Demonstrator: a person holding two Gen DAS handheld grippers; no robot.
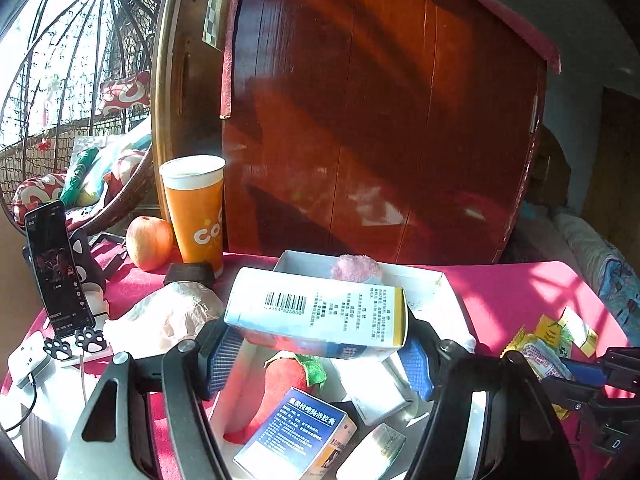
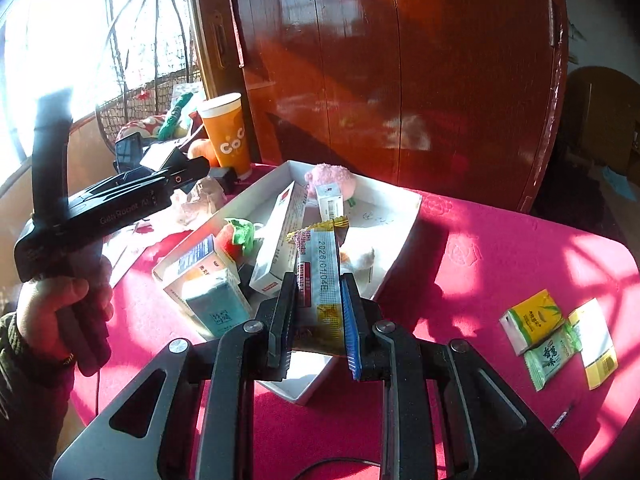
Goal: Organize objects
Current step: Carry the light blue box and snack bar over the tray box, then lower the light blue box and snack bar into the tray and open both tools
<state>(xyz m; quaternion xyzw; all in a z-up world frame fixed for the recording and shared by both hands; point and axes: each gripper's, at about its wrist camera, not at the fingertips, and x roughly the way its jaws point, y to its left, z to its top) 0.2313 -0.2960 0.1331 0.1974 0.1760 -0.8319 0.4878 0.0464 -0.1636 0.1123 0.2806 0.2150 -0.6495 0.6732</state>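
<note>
My left claw [image 1: 320, 356] is clenched on a white medicine carton [image 1: 316, 310] with a barcode and a yellow end, held crosswise above the white tray [image 1: 424, 280] at the centre of the left wrist frame. The blue pads [image 1: 224, 360] press on the carton's two long faces. I judge it light and fairly stiff, yet hollow, so a hard squeeze would dent it; holding near the middle keeps it from swinging.

My right claw [image 2: 318, 320] is clenched on a flat foil sachet [image 2: 320, 276] with a printed date, standing upright between the pads at the centre of the right wrist frame, over the tray's near corner. It looks very light, thin and slick, and it will buckle if I pinch at an edge, so the broad faces are the place to grip.

Below, the tray already carries a blue pill box [image 1: 296, 436], a red strawberry plush [image 1: 288, 380], a pink plush [image 1: 354, 266] at the far end and other cartons. At the right of the right wrist frame three tea packets [image 2: 556, 332] lie loose on the red bench [image 2: 500, 256], well apart from the tray. An orange paper cup [image 1: 196, 208] and an apple [image 1: 148, 242] stand at the left.

I judge both items are due to be set into the tray, with the packets to follow.
</note>
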